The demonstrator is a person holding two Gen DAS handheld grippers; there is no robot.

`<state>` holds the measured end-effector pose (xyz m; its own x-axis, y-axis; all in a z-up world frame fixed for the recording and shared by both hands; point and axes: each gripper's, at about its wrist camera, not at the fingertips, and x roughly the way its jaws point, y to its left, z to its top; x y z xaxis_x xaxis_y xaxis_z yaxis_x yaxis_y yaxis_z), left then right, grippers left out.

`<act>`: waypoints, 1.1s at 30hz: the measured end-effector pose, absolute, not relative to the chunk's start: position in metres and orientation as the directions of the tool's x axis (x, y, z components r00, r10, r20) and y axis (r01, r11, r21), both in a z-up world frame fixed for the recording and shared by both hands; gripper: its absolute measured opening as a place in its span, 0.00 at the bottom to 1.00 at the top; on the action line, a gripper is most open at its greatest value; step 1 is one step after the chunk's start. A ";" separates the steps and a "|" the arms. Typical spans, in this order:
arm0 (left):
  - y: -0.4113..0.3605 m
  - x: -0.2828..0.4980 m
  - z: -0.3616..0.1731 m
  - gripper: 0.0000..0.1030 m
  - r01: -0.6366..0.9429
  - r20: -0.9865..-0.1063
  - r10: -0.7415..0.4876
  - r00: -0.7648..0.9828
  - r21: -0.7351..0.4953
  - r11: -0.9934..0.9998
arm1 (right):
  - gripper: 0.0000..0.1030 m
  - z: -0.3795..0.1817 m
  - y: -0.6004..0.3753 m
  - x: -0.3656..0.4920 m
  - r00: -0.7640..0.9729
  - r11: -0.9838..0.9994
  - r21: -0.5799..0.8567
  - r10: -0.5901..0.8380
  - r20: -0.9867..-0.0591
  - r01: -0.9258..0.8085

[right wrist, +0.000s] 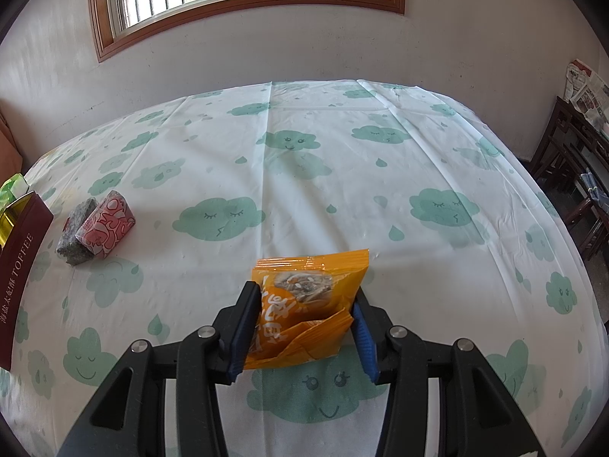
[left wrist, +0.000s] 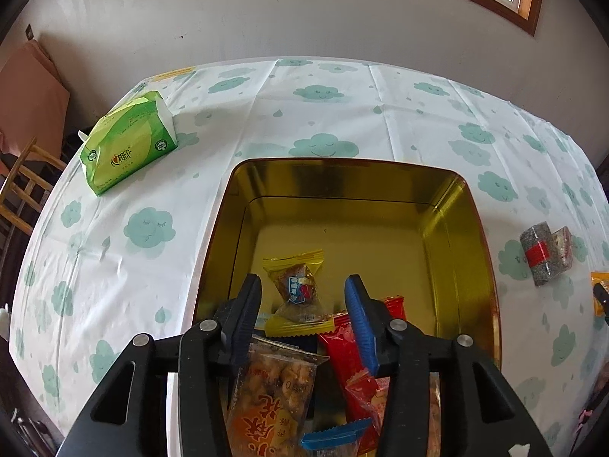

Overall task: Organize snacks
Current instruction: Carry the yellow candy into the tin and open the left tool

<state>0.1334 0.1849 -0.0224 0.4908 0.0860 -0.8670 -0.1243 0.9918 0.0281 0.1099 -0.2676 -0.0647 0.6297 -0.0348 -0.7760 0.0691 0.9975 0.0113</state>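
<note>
My left gripper (left wrist: 302,280) hangs open over the gold-lined tin (left wrist: 472,205). A yellow snack packet (left wrist: 298,293) lies in the tin between and below the fingers, and neither pad presses on it. A red packet (left wrist: 342,346) and a clear packet with orange print (left wrist: 274,392) lie in the tin's near end. My right gripper (right wrist: 304,289) is shut on an orange snack packet (right wrist: 316,282), held just above the cloud-print tablecloth. A grey block (right wrist: 76,228) and a red-and-white patterned block (right wrist: 108,224) lie together on the cloth beside the tin's maroon side (right wrist: 21,266).
A green tissue pack (left wrist: 129,141) lies at the table's far left. A wooden chair (left wrist: 23,190) stands beyond the left edge, and dark wooden furniture (right wrist: 571,175) stands off the right. The wall with a window runs behind the table.
</note>
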 end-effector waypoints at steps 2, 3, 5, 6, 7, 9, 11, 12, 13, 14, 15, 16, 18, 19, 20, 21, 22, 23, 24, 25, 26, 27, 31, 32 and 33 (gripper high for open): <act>0.185 0.126 -0.015 0.46 -0.133 -0.858 0.083 0.507 0.017 0.991 | 0.47 -0.065 -0.267 0.110 0.630 0.998 0.011 -0.035 -0.776 0.069; 0.185 0.123 -0.012 0.47 -0.140 -0.856 0.085 0.509 0.015 0.990 | 0.47 -0.065 -0.267 0.110 0.630 0.998 0.011 -0.035 -0.776 0.069; 0.186 0.114 -0.006 0.47 -0.152 -0.849 0.080 0.522 0.000 0.988 | 0.47 -0.065 -0.267 0.110 0.630 0.998 0.010 -0.036 -0.776 0.069; 0.186 0.109 -0.003 0.48 -0.157 -0.846 0.078 0.527 -0.007 0.988 | 0.47 -0.065 -0.267 0.110 0.629 0.998 0.009 -0.036 -0.776 0.069; 0.186 0.104 -0.001 0.49 -0.163 -0.844 0.082 0.530 -0.007 0.987 | 0.47 -0.065 -0.268 0.110 0.629 0.998 0.009 -0.036 -0.776 0.068; 0.184 0.091 0.005 0.50 -0.168 -0.833 0.090 0.546 -0.004 0.986 | 0.47 -0.065 -0.267 0.110 0.629 0.998 0.010 -0.035 -0.776 0.068; 0.182 0.079 0.009 0.52 -0.168 -0.826 0.099 0.555 0.006 0.986 | 0.47 -0.065 -0.267 0.110 0.629 0.998 0.009 -0.036 -0.776 0.068; 0.182 0.073 0.011 0.53 -0.172 -0.821 0.105 0.561 0.009 0.985 | 0.47 -0.065 -0.267 0.110 0.629 0.998 0.008 -0.037 -0.776 0.068; 0.182 0.067 0.012 0.55 -0.178 -0.814 0.112 0.570 0.011 0.984 | 0.47 -0.065 -0.267 0.110 0.629 0.998 0.008 -0.037 -0.776 0.068; 0.182 0.061 0.013 0.56 -0.181 -0.810 0.114 0.575 0.010 0.983 | 0.47 -0.065 -0.267 0.110 0.629 0.998 0.007 -0.037 -0.777 0.068; 0.183 0.055 0.013 0.57 -0.189 -0.810 0.117 0.575 0.008 0.982 | 0.47 -0.065 -0.266 0.110 0.629 0.998 0.007 -0.037 -0.777 0.068; 0.183 0.049 0.012 0.57 -0.195 -0.811 0.117 0.573 0.004 0.981 | 0.47 -0.065 -0.267 0.110 0.629 0.998 0.005 -0.039 -0.777 0.068; 0.183 0.041 0.010 0.58 -0.191 -0.814 0.105 0.571 -0.007 0.982 | 0.47 -0.065 -0.267 0.110 0.628 0.998 0.003 -0.040 -0.777 0.067; 0.184 0.037 0.010 0.58 -0.194 -0.815 0.108 0.570 -0.005 0.981 | 0.47 -0.065 -0.267 0.110 0.628 0.998 0.002 -0.040 -0.777 0.067; 0.184 0.032 0.010 0.58 -0.198 -0.813 0.114 0.571 -0.002 0.980 | 0.47 -0.065 -0.268 0.110 0.628 0.998 0.002 -0.041 -0.777 0.067; 0.185 0.028 0.009 0.59 -0.205 -0.810 0.122 0.573 0.003 0.979 | 0.47 -0.065 -0.267 0.110 0.628 0.998 0.001 -0.041 -0.777 0.067; 0.186 0.024 0.009 0.61 -0.212 -0.807 0.132 0.575 0.009 0.977 | 0.47 -0.065 -0.267 0.110 0.628 0.998 0.001 -0.042 -0.777 0.067; 0.187 0.020 0.009 0.62 -0.218 -0.806 0.139 0.576 0.013 0.976 | 0.47 -0.065 -0.267 0.110 0.628 0.998 -0.002 -0.043 -0.777 0.067; 0.189 0.018 0.009 0.64 -0.224 -0.804 0.145 0.576 0.015 0.974 | 0.47 -0.065 -0.267 0.110 0.628 0.998 -0.001 -0.043 -0.777 0.067; 0.190 0.015 0.009 0.64 -0.232 -0.803 0.151 0.576 0.017 0.973 | 0.47 -0.065 -0.268 0.110 0.628 0.998 -0.001 -0.043 -0.777 0.067; 0.193 0.013 0.008 0.65 -0.240 -0.803 0.157 0.575 0.018 0.971 | 0.47 -0.065 -0.268 0.110 0.628 0.998 0.000 -0.042 -0.777 0.067; 0.195 0.011 0.007 0.67 -0.246 -0.804 0.161 0.572 0.019 0.969 | 0.47 -0.065 -0.268 0.110 0.628 0.998 0.000 -0.042 -0.777 0.067; 0.204 0.004 0.003 0.71 -0.269 -0.807 0.182 0.562 0.029 0.963 | 0.45 -0.065 -0.267 0.110 0.627 0.997 -0.007 -0.053 -0.777 0.076; 0.206 0.004 0.002 0.71 -0.273 -0.809 0.183 0.558 0.029 0.962 | 0.45 -0.065 -0.267 0.110 0.627 0.997 -0.010 -0.058 -0.777 0.079; 0.208 0.003 0.001 0.72 -0.279 -0.812 0.186 0.554 0.030 0.960 | 0.45 -0.065 -0.266 0.110 0.626 0.997 -0.014 -0.062 -0.777 0.082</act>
